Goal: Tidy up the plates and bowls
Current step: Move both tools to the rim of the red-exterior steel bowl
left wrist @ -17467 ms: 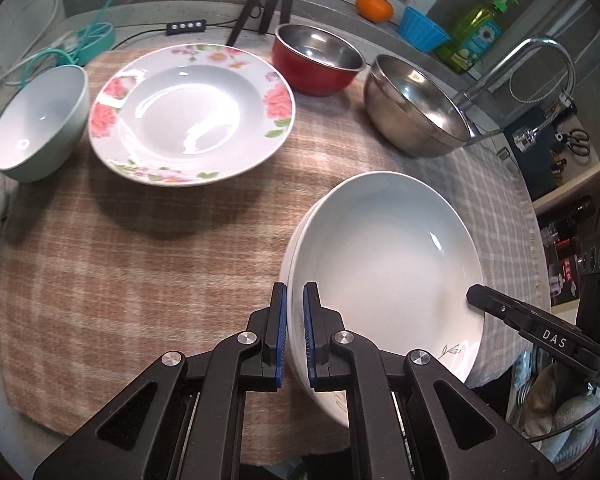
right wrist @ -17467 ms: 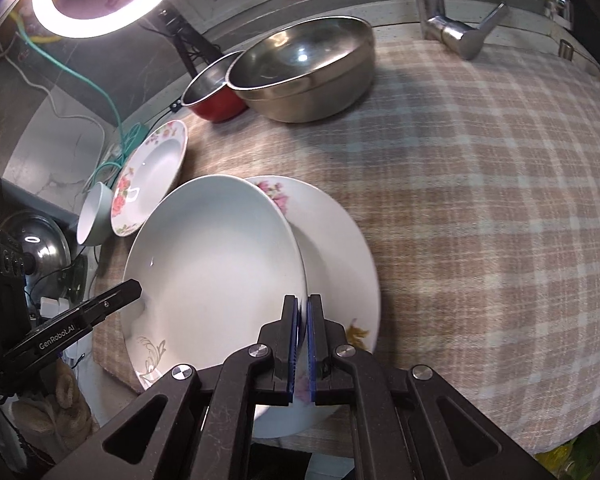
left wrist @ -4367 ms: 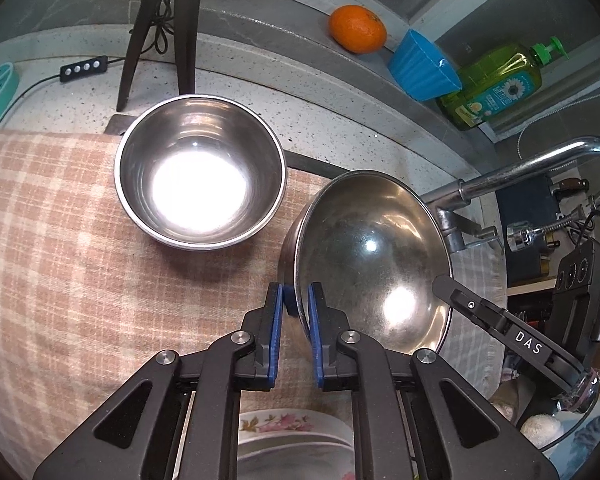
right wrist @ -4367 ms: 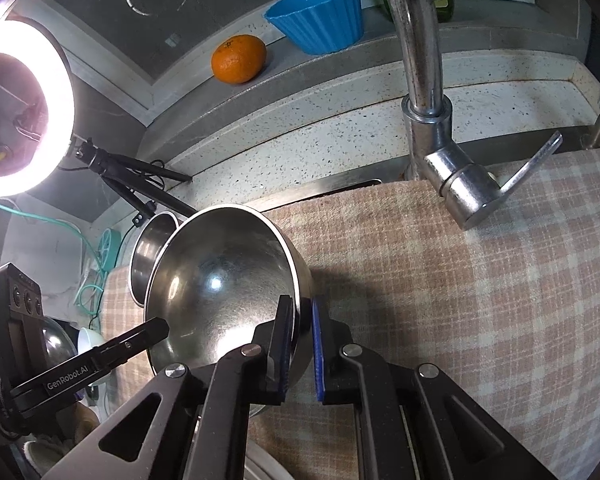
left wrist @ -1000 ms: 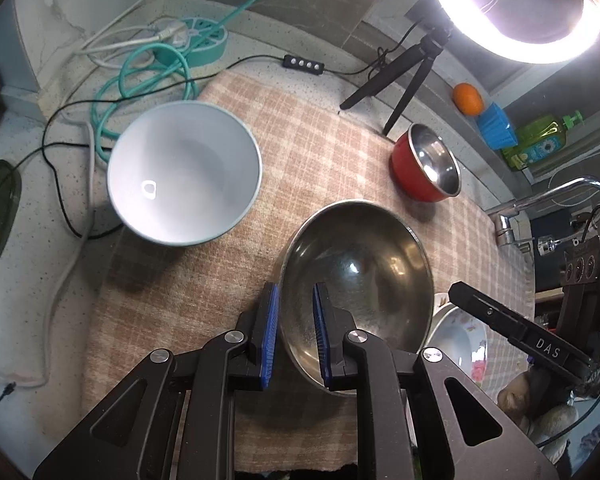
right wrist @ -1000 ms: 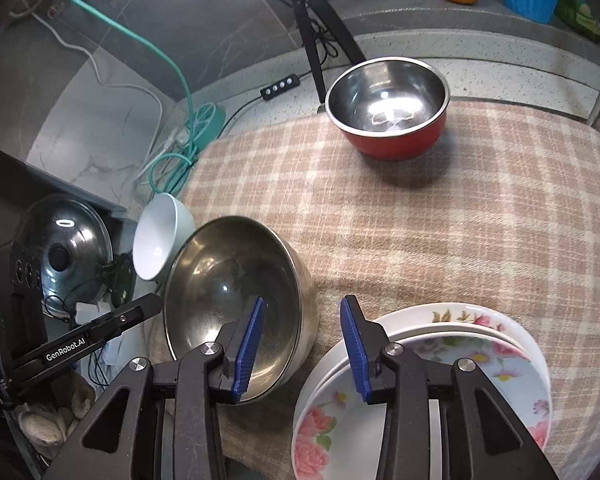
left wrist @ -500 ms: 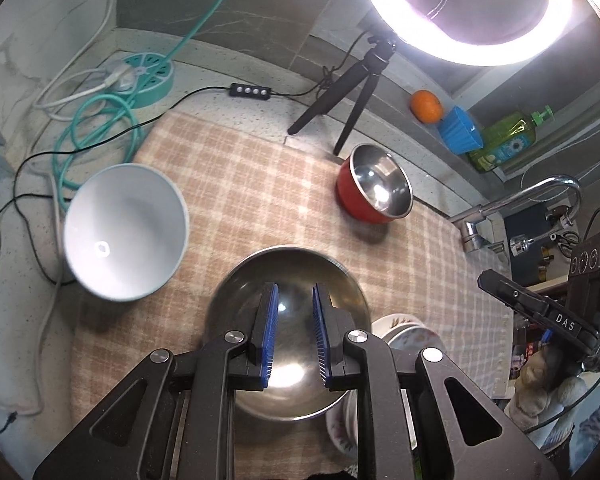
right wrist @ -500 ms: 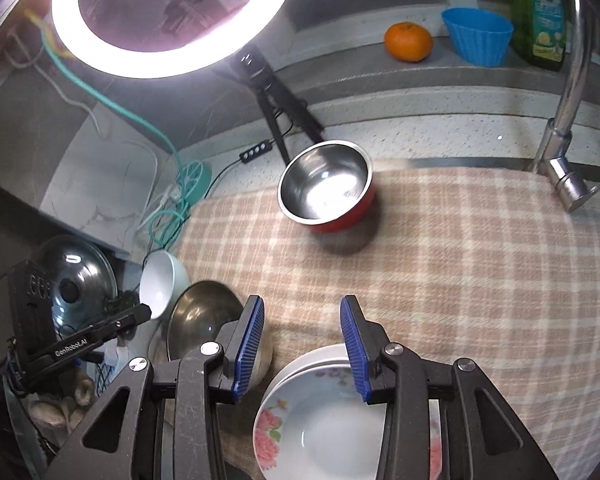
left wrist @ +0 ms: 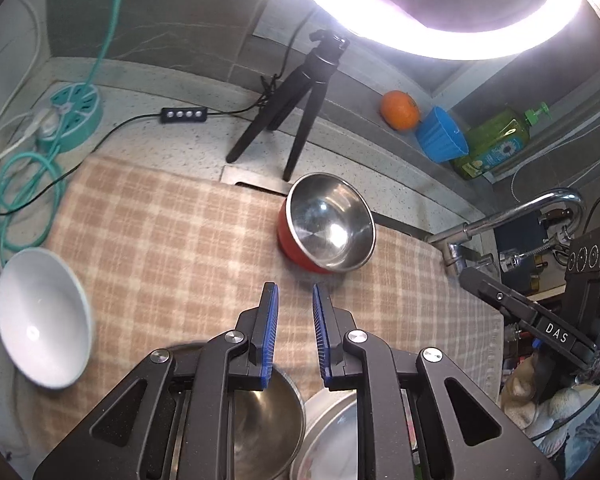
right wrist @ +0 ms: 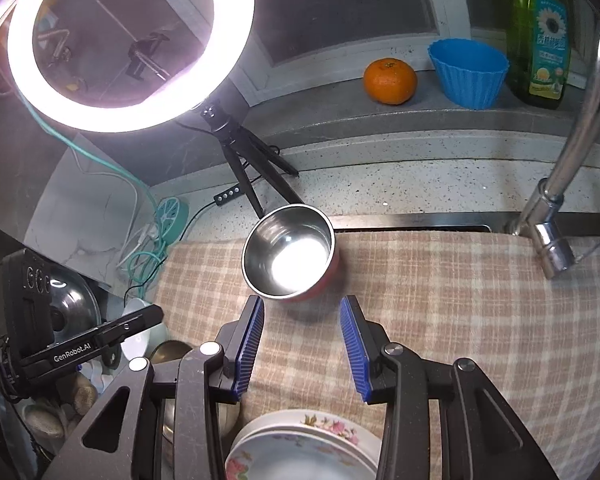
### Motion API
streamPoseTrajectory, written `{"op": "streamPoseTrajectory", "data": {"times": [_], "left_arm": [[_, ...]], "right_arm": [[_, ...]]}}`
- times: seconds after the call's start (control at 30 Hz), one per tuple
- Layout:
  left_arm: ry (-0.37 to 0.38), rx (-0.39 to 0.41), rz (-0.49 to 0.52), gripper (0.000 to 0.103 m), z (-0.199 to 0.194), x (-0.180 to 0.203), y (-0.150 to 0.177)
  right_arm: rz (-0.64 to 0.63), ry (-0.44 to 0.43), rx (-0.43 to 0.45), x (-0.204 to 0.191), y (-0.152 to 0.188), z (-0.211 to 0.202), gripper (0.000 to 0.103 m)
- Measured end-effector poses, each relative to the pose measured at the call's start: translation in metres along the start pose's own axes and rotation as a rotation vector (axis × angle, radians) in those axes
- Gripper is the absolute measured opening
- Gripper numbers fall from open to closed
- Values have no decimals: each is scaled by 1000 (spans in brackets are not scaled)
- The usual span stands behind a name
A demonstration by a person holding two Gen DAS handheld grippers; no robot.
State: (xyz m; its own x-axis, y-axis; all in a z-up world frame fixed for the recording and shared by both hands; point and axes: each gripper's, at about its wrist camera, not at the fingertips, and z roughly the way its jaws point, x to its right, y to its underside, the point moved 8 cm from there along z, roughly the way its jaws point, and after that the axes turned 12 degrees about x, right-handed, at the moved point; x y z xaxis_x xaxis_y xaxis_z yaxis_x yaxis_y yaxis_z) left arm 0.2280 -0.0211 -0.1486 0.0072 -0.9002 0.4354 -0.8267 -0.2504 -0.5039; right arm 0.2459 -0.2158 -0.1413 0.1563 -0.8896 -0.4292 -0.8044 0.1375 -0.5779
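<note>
Left wrist view: the left gripper (left wrist: 294, 296) hangs with fingers narrowly parted, empty, above the checked cloth (left wrist: 172, 248). The red bowl (left wrist: 326, 224) sits just beyond; the white bowl (left wrist: 40, 324) lies far left, the steel bowl (left wrist: 268, 420) below.

Right wrist view: the right gripper (right wrist: 302, 312) has its fingers spread, empty, before the red bowl (right wrist: 290, 256); stacked plates (right wrist: 300, 448) lie beneath.

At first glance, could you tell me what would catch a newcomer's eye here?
The glowing ring light on its tripod dominates the upper left. Below it, the red bowl with a shiny steel inside sits alone on the checked cloth, and an orange brightens the back ledge.
</note>
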Motion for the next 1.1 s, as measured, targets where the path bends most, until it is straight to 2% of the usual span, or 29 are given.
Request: {"op": "streamPoseTrajectory", "data": {"times": [0.1,0.47,0.9,1.1], "left_arm": [[9,-17,-3,16,16,6,-6],[-50,-67,-13,16,66,0,-17],[-80,-97,-16,16,98,-4,-24],[-83,-113,-19,16,107,-5,-24]], "right_arm": [[7,5,-7,5,-2,15,36],[58,14,-67,25,-3,70,35],[46,27,-101,29,-12,111,21],[49,33,-125,33,-7,121,18]]}}
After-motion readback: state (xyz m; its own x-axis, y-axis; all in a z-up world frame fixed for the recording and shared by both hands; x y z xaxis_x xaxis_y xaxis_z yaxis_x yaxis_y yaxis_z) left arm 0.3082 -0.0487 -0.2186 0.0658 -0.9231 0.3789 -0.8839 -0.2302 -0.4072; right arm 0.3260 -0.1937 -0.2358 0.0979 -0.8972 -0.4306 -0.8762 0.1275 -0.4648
